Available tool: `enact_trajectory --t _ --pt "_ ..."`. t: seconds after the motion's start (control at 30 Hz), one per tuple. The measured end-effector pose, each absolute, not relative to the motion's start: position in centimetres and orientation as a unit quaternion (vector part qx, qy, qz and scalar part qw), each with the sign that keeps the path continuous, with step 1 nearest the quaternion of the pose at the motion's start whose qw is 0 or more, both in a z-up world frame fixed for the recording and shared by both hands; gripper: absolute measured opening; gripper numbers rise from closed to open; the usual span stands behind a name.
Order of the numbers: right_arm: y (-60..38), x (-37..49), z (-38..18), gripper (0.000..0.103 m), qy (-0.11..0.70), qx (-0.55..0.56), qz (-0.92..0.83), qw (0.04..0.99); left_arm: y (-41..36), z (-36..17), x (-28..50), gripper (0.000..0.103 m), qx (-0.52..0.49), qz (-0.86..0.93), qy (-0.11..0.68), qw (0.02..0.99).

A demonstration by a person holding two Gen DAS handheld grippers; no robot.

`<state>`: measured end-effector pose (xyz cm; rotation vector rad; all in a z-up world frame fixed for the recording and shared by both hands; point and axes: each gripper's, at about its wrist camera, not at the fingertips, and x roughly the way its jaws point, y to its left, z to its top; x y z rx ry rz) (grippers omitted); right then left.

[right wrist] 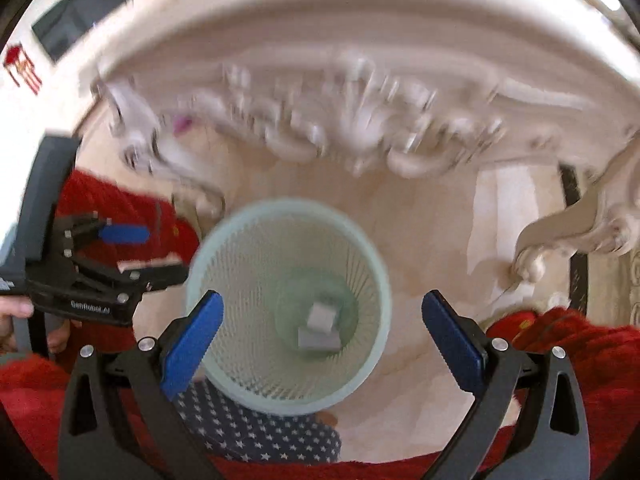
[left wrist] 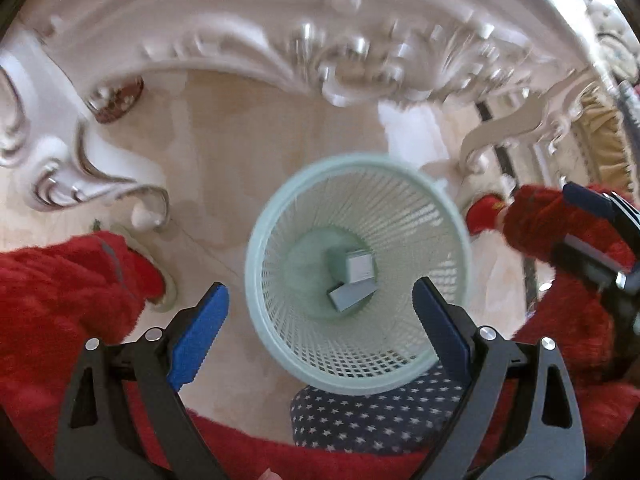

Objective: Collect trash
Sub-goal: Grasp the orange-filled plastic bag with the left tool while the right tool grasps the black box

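Observation:
A pale green mesh waste bin stands on the floor, and I look straight down into it. Two small grey-white boxes lie on its bottom, one above the other. My left gripper hangs open above the bin with nothing between its blue pads. The right wrist view shows the same bin and the two boxes below my open, empty right gripper. Each gripper also appears in the other's view, the right and the left, on either side of the bin.
A white carved table apron arches over the far side, with curled legs at the left and right. Red fluffy sleeves flank the bin. A navy star-patterned shoe touches its near side. The floor is cream tile.

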<state>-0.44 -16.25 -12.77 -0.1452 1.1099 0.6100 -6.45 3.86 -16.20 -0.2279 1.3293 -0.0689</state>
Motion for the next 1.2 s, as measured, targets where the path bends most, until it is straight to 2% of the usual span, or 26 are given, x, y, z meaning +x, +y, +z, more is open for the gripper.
enact_trajectory --t 0.13,0.23,0.47,0.73,1.2 --pt "-19.0 0.7 -7.4 0.095 0.453 -0.019 0.281 0.846 5.2 -10.2 -6.2 0.090 -0.134 -0.052 0.570 0.809" --pt "-19.8 2.0 -3.7 0.095 0.400 -0.004 0.294 0.868 5.7 -5.6 -4.5 0.090 -0.104 -0.044 0.526 0.843" --pt "-16.0 7.5 0.7 0.095 0.309 -0.090 0.316 0.892 7.1 1.4 5.5 0.090 -0.045 -0.001 0.428 0.903" --pt "-11.1 14.7 0.9 0.095 0.309 -0.132 0.352 0.874 9.4 1.6 18.0 0.090 -0.068 0.016 0.426 0.902" --pt "-8.6 18.4 0.1 0.095 0.333 -0.140 0.366 0.858 9.1 0.1 24.4 0.090 -0.061 0.050 0.421 0.904"
